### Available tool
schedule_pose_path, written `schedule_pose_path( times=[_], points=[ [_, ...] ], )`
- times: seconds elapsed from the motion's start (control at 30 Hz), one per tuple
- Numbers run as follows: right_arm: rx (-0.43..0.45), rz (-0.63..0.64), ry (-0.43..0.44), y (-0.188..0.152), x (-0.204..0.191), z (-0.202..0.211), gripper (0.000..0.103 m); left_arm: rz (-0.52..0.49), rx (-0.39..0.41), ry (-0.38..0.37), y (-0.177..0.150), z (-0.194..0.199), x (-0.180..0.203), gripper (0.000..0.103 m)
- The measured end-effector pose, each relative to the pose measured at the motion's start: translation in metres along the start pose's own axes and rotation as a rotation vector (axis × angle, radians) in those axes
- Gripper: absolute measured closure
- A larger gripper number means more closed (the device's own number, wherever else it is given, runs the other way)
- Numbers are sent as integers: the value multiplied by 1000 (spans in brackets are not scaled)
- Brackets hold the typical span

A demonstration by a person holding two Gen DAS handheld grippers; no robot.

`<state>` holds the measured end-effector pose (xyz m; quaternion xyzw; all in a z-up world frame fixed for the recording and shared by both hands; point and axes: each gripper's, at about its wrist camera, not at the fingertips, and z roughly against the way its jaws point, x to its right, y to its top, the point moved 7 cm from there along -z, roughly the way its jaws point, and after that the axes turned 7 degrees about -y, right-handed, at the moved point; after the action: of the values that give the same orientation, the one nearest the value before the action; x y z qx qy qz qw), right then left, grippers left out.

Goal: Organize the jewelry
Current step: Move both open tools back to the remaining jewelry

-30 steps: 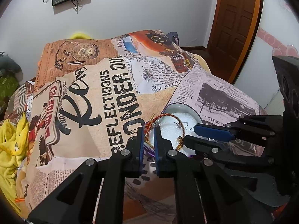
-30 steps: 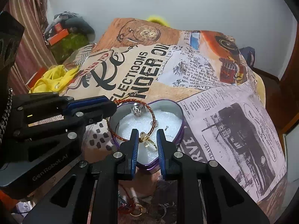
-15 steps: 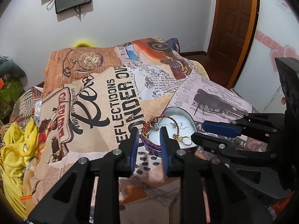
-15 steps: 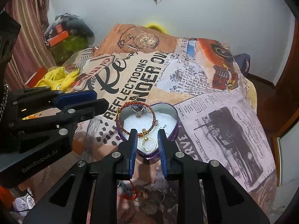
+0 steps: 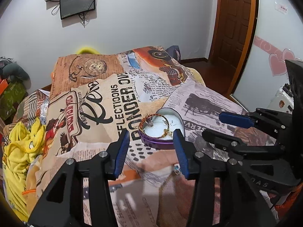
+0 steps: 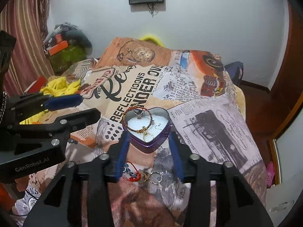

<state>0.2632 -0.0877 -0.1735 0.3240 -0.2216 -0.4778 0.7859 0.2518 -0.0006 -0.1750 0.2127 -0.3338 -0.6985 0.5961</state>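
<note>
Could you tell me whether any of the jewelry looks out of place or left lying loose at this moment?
Yes. A red cord bracelet and two loose rings lie on the bedspread, outside the heart-shaped tin. The beaded bangle sits askew, propped on the tin's rim rather than flat inside.

A bracelet [image 6: 139,120] lies in the heart tin [image 6: 151,144] on the bedspread [image 6: 217,124].

Left gripper [image 5: 151,147]: matte black angular frame, triangular cut-outs near the base.
Left fingers [image 5: 121,151]: blue pads on inner faces.
Left side plate: white lettering "GenRobot.AI".
Right gripper [image 6: 149,155]: same black linkage frame.
Right fingers [image 6: 122,155]: blue pads.
Fasteners: round silver screw heads at each pivot.
</note>
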Motion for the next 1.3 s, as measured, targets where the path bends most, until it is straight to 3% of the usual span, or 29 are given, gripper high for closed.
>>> schedule_pose_path(
  times=[0.3, 0.77, 1.03, 1.3],
  points=[
    [-31, -19, -28, -22, 14, 6, 62, 5, -60, -12, -25, -4, 3, 54],
    [-159, -45, -34, -67, 30, -19, 62, 32, -226, -71, -77, -57, 5, 54],
    [-211, -42, -20, -82, 29, -34, 62, -55, -218, -79, -85, -69, 20, 54],
    [-181, -3, -17, -81, 20, -37, 62, -76, -233, -121, -88, -78, 27, 73]
  ],
)
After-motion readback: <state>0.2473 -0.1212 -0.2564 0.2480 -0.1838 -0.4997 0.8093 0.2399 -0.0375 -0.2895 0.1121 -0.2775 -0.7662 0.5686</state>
